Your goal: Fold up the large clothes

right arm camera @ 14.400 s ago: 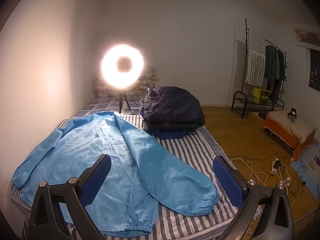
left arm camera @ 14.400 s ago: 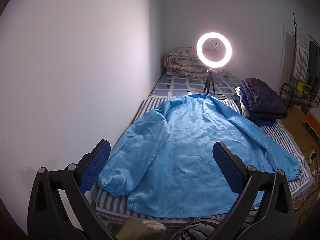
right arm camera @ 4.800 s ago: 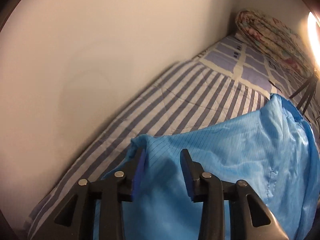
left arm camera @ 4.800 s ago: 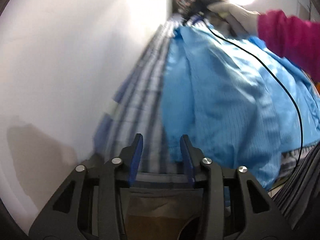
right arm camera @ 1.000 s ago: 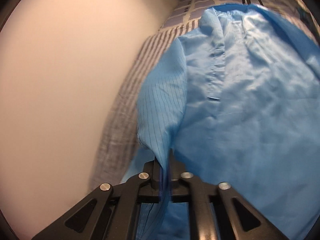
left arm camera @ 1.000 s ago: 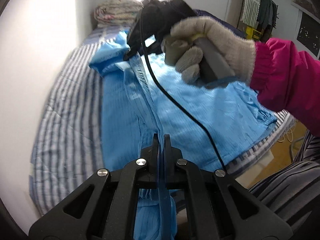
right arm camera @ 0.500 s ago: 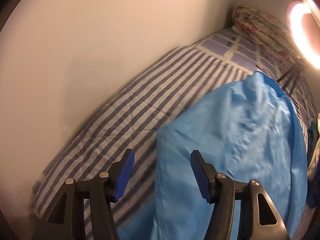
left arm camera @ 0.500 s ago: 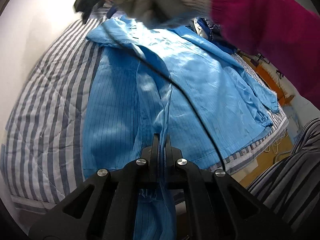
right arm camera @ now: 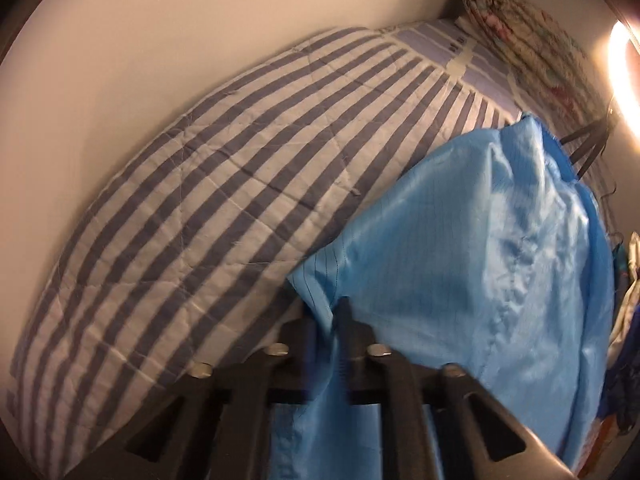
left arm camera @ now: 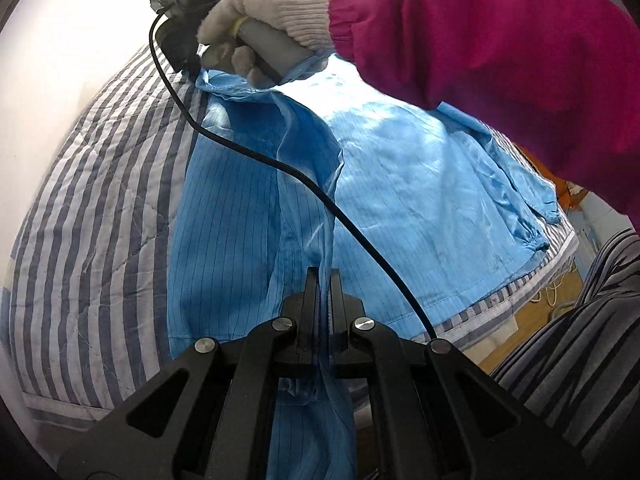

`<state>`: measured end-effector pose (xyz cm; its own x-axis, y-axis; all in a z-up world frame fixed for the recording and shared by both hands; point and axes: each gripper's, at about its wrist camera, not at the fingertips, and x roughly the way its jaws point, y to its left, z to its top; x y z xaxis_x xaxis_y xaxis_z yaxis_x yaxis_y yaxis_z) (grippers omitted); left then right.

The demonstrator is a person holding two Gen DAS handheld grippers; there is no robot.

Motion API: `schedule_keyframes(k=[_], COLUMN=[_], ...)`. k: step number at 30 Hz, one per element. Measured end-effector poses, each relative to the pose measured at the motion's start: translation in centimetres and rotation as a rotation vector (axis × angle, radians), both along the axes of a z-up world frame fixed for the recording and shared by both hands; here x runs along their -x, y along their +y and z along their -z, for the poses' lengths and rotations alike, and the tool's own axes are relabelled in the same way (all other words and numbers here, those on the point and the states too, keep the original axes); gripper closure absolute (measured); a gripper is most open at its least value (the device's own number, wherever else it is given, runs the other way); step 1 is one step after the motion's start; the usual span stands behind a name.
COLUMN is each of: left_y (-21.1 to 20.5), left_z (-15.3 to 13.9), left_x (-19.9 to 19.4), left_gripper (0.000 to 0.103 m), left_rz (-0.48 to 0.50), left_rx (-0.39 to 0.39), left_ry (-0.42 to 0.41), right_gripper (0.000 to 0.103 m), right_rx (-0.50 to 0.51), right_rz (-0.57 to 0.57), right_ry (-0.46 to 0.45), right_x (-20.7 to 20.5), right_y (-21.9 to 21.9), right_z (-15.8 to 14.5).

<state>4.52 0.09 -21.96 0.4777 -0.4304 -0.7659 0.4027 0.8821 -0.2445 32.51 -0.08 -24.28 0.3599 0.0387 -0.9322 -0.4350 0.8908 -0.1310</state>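
Observation:
A large light-blue jacket (left arm camera: 400, 184) lies on a striped bed (left arm camera: 88, 216). My left gripper (left arm camera: 323, 276) is shut on a fold of the jacket near its hem, and cloth hangs down between the jaws. My right gripper (right arm camera: 327, 312) is shut on the jacket's edge (right arm camera: 460, 240) near the shoulder, with cloth draped over its frame. In the left wrist view the right gripper's body (left arm camera: 188, 16), held by a gloved hand (left arm camera: 272, 4), sits at the jacket's collar end. A black cable (left arm camera: 280, 168) runs across the jacket.
A white wall (right arm camera: 140, 60) runs along the bed's left side. A rolled floral quilt (right arm camera: 528, 28) and a lit ring light (right arm camera: 624, 64) stand at the head of the bed. Wooden floor with cables (left arm camera: 556, 292) lies to the right. Striped trousers (left arm camera: 580, 344) are at lower right.
My right gripper was open half a second ago and has shut on the jacket's edge. My left gripper stays shut on the hem fold, and the view has shifted slightly.

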Motion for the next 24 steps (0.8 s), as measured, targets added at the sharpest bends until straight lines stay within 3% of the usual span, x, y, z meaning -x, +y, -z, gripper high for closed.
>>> schedule_keyframes(k=[7, 11, 13, 14, 16, 18, 22, 24], left_y=[-1.5, -2.6, -3.4, -3.7, -4.3, -4.6, -2.7, -1.2], left_z=[-1.7, -1.9, -1.6, -1.5, -1.3, -1.5, -4.0, -5.5], left_x=[0.8, 0.5, 0.2, 0.0, -0.3, -0.4, 0.0, 0.2], left_gripper=[0.103, 0.103, 0.103, 0.103, 0.103, 0.099, 0.07, 0.07], left_rz=[0.024, 0.05, 0.079, 0.086, 0.116, 0.127, 0.09, 0.056], left_rx=[-0.062, -0.085, -0.087, -0.084, -0.067, -0.058, -0.003, 0.006], left_ry=[-0.05, -0.049, -0.029, -0.018, 0.02, 0.034, 0.004, -0.031], right_gripper=[0.101, 0.101, 0.095, 0.091, 0.073, 0.068, 0.061, 0.058], right_rx=[-0.439, -0.599, -0.604, -0.556, -0.477, -0.462, -0.477, -0.479], right_rz=[0.131, 0.312, 0.425, 0.482, 0.513, 0.505, 0.474, 0.441], right_ry=[-0.078, -0.074, -0.053, -0.049, -0.057, -0.08, -0.106, -0.116], right_x=[0.3, 0.5, 0.3, 0.3, 0.4, 1.1, 3.4, 4.5], right_y=[-10.4, -19.3, -22.7, -24.2, -25.7, -26.7, -27.5, -27.7], right_z=[-6.2, -5.1, -3.5, -2.6, -2.0, -2.5, -5.2, -6.6])
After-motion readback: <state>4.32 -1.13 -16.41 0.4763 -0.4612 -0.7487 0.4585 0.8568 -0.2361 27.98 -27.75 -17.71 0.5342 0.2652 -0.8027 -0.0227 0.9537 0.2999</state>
